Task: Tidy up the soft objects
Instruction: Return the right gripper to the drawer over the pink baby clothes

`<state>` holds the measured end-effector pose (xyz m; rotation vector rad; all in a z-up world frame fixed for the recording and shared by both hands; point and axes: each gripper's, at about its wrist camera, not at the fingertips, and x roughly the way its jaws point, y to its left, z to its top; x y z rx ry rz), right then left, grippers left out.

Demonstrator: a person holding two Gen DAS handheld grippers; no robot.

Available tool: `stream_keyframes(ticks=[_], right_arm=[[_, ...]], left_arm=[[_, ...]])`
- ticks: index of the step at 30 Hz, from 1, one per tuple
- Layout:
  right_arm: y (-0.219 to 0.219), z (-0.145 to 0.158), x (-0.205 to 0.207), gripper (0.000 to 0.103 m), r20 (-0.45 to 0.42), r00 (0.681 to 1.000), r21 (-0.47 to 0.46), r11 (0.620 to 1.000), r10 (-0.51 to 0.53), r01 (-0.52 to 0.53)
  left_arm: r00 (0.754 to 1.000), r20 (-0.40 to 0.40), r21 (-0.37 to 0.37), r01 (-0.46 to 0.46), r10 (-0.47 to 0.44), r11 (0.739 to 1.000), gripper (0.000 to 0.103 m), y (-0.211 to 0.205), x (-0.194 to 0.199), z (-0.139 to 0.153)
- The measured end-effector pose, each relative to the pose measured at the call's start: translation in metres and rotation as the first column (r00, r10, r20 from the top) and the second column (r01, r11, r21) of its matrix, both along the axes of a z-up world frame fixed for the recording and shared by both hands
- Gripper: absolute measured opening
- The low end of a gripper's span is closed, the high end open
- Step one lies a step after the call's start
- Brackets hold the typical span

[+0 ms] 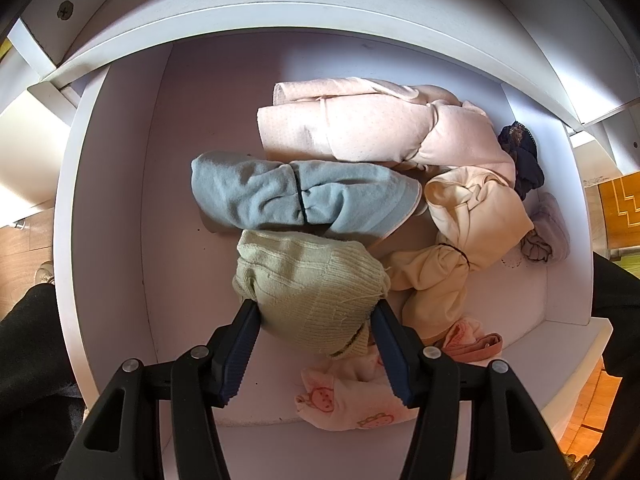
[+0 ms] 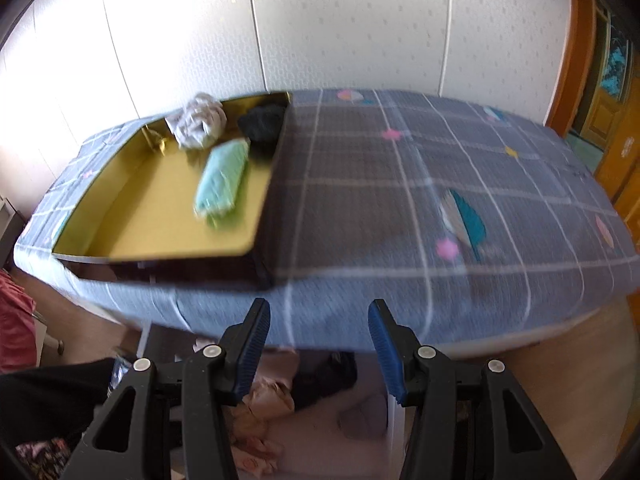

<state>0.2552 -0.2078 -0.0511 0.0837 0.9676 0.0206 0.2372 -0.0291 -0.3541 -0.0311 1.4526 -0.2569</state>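
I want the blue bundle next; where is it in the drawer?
In the left wrist view, the blue bundle lies mid-drawer, between the pink garment behind and the green knit bundle in front.

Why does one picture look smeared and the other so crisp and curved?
Right wrist view: motion blur smears the bedspread and yellow tray; bright wash on the wall. Left wrist view: sharp, though fisheye bends the drawer edges around the green knit bundle.

Both grippers, left gripper [image 1: 314,312] and right gripper [image 2: 319,316], show black plastic frames. Ribbed blue pads [image 1: 240,348] line the fingers (silver rivets at the pivots).
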Motion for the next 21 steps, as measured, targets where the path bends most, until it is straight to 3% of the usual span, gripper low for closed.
stream_keyframes(ticks=[9,11,14,18,21], right_arm=[[-0.021,-0.078,-0.047,0.052,-0.167,0.984,0.073,0.995,-0.054,0.067],[-0.023,-0.102,-0.053,0.052,-0.228,0.972,0.086,0.993,-0.064,0.085],[-0.025,-0.142,-0.057,0.052,-0.324,0.944,0.107,0.989,-0.065,0.105],[-0.015,-0.181,-0.056,0.052,-0.418,0.908,0.137,0.988,-0.014,0.078],[0.002,-0.197,-0.057,0.055,-0.447,0.892,0.153,0.988,0.071,-0.002]], left_arm=[[1.0,0.006,0.028,0.023,-0.023,0.999,0.058,-0.005,-0.002,-0.001],[0.999,-0.027,0.065,0.036,-0.035,0.997,0.054,-0.006,-0.004,-0.009],[0.997,-0.071,0.032,0.006,-0.003,0.999,0.052,-0.001,-0.006,-0.019],[0.997,-0.072,0.004,-0.02,0.02,1.0,0.052,0.003,-0.004,-0.019],[0.997,-0.076,-0.013,-0.027,0.026,1.0,0.052,0.006,-0.005,-0.016]])
